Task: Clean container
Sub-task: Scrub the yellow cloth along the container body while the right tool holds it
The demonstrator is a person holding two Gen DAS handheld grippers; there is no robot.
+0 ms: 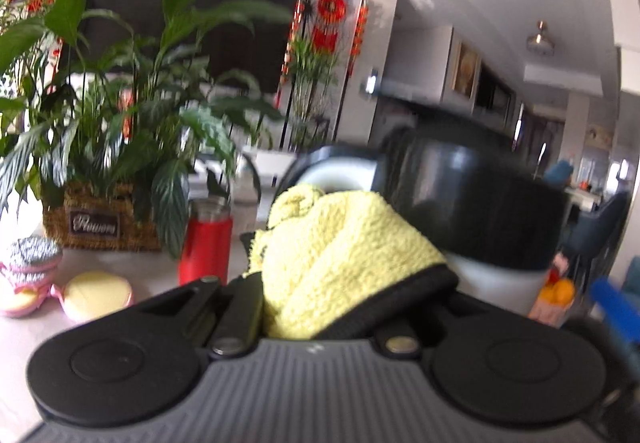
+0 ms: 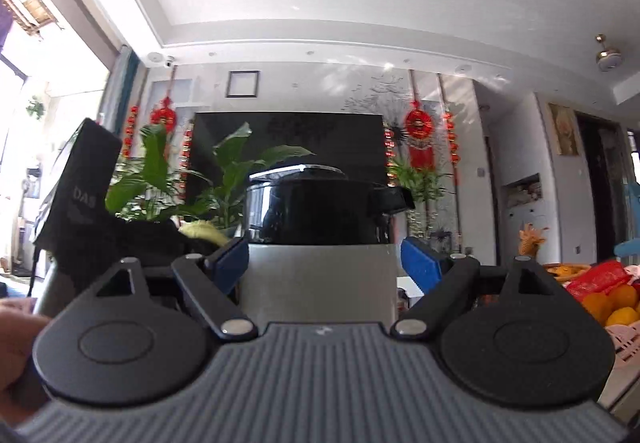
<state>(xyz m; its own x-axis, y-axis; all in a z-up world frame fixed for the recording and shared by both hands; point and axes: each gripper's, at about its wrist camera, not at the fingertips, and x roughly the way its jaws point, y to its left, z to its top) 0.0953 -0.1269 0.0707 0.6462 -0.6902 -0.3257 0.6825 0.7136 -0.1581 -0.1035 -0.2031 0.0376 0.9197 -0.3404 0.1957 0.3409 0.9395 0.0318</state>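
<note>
The desk (image 1: pixel 120 275) is pale and smooth, with bare room between the items at its left edge. On it stands a leafy plant (image 1: pixel 120 91) in a woven basket (image 1: pixel 100 227) whose dark label reads "Flowers". The container (image 2: pixel 316 243), a cylinder with a pale grey body, a glossy black upper band and a spout on the right, sits between the right tongs (image 2: pixel 330 263). Their blue pads (image 2: pixel 420 263) are spread to either side of it; the left one looks to be against the wall, the right one stands clear. The left tongs (image 1: pixel 340 283) pinch a fluffy yellow cloth (image 1: pixel 344 243) with a black hem, bunched against the container's black band. In the right wrist view the other device's black housing (image 2: pixel 86 179) reads "DAS". A red cylindrical bottle (image 1: pixel 206 247) stands just beside the basket. Round pink-edged scrub pads (image 1: pixel 32 263) lie near the desk's left edge.
</note>
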